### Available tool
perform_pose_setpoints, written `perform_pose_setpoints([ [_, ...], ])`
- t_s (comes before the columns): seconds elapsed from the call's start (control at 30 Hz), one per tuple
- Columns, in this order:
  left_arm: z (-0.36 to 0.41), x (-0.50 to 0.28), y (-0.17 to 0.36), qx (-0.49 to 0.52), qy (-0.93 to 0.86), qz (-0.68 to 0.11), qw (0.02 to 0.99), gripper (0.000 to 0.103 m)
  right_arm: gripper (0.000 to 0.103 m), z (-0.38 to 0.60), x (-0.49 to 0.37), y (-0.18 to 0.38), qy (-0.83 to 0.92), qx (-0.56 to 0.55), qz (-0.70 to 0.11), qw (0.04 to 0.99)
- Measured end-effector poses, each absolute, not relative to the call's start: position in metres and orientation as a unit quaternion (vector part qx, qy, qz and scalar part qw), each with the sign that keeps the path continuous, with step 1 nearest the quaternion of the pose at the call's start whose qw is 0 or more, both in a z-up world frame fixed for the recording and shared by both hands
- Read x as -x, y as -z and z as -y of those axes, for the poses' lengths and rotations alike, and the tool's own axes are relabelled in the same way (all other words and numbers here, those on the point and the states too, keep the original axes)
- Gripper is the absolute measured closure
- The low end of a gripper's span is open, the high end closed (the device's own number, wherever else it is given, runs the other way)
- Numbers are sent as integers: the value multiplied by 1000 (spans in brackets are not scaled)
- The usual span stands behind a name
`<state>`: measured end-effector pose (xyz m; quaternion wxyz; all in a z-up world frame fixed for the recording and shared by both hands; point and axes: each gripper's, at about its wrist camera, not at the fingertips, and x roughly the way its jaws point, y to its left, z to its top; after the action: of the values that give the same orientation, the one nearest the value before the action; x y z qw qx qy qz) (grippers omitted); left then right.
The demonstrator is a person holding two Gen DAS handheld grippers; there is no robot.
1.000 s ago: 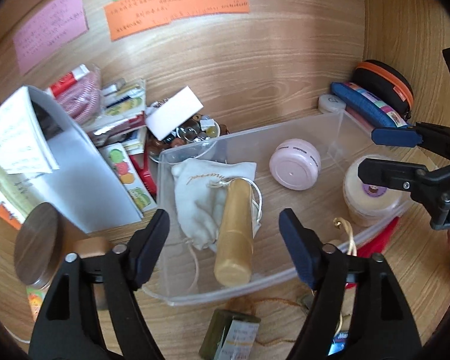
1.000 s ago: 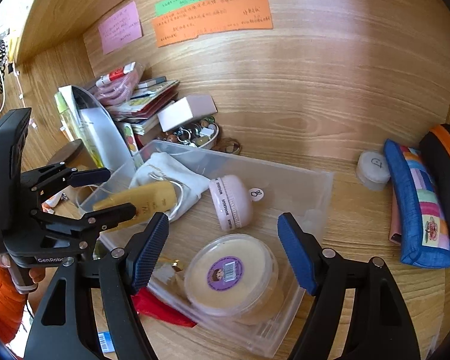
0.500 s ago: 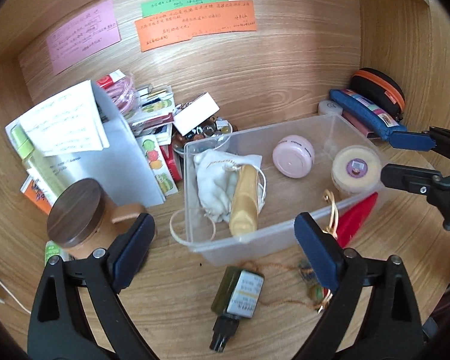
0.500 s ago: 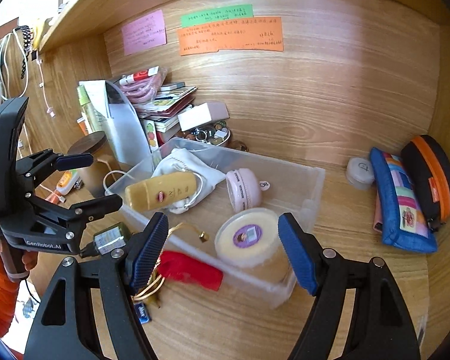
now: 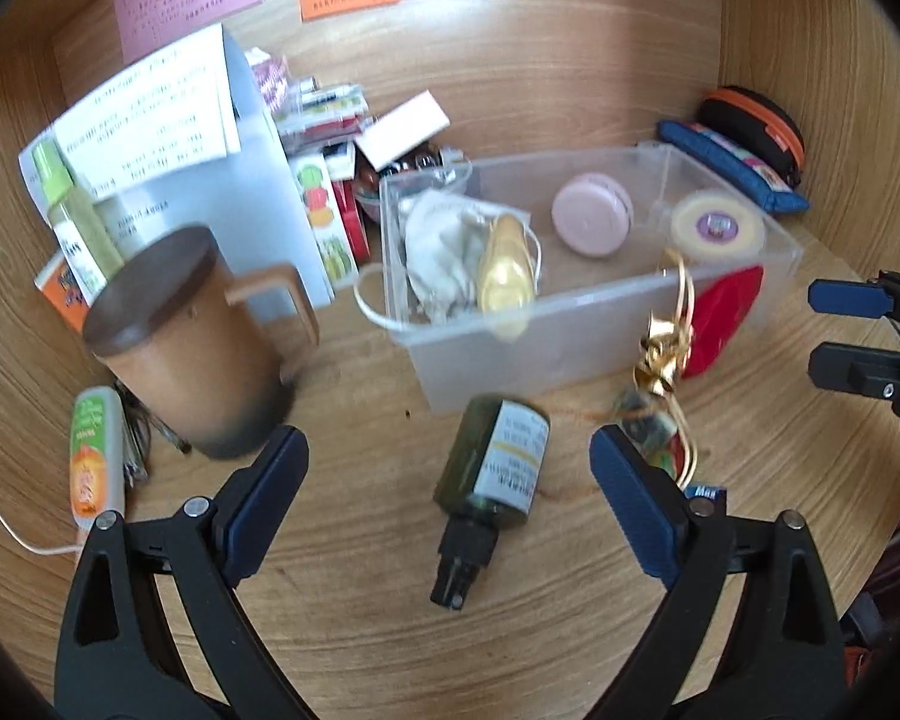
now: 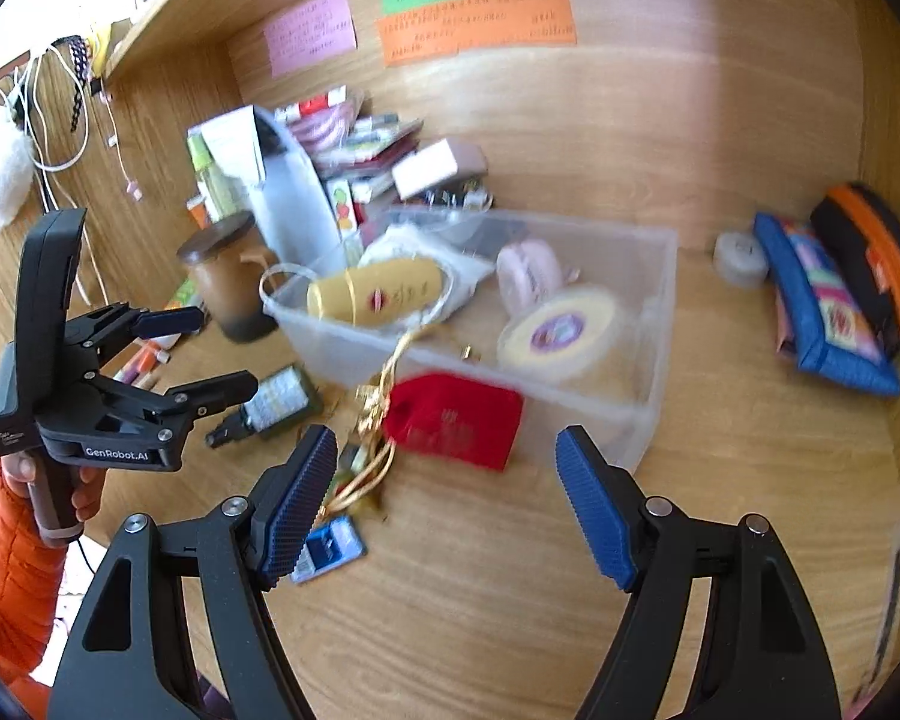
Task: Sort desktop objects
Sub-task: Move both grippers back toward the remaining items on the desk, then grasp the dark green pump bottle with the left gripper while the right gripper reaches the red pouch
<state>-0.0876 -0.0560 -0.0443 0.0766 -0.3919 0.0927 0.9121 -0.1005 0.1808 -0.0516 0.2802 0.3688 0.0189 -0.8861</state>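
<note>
A clear plastic bin (image 5: 600, 306) (image 6: 660, 312) stands mid-desk and holds a white cloth pouch (image 5: 438, 252), a yellow tube (image 5: 504, 276), a pink round case (image 5: 591, 222) and a round tin with a purple label (image 5: 717, 228). In front of it a dark green bottle (image 5: 498, 456) (image 6: 276, 399) lies on its side. A red pouch (image 6: 453, 420) with a gold cord rests against the bin's front. My left gripper (image 5: 447, 468) (image 6: 210, 354) hovers open above the bottle and touches nothing. My right gripper (image 6: 447, 450) (image 5: 840, 324) is open over the red pouch.
A brown mug with a dark lid (image 5: 192, 348) stands left of the bin, with an orange-green tube (image 5: 93, 456) beside it. A white paper stand (image 5: 210, 180) and stacked packets fill the back left. Blue (image 6: 822, 312) and black-orange (image 6: 876, 252) cases lie at the right. A small blue card (image 6: 330, 546) lies near the front.
Both grippers have drawn back from the bin toward the desk's front. The left jaws have spread wider. The green bottle, the red pouch and the mug now show fully.
</note>
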Motion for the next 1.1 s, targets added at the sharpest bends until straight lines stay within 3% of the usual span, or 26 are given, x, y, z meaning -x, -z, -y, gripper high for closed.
perform_pose_setpoints([
  [0.4,50,90,75,420,-898,-92,94,7,30,-163,120,94,866,-425,-8,261],
  [0.97,55,106,86,427,-894,-78,109,7,31,-143,141,103,876,-420,18,236],
  [1.1,55,109,86,427,-894,-74,114,8,44,-141,140,102,877,-416,17,241],
])
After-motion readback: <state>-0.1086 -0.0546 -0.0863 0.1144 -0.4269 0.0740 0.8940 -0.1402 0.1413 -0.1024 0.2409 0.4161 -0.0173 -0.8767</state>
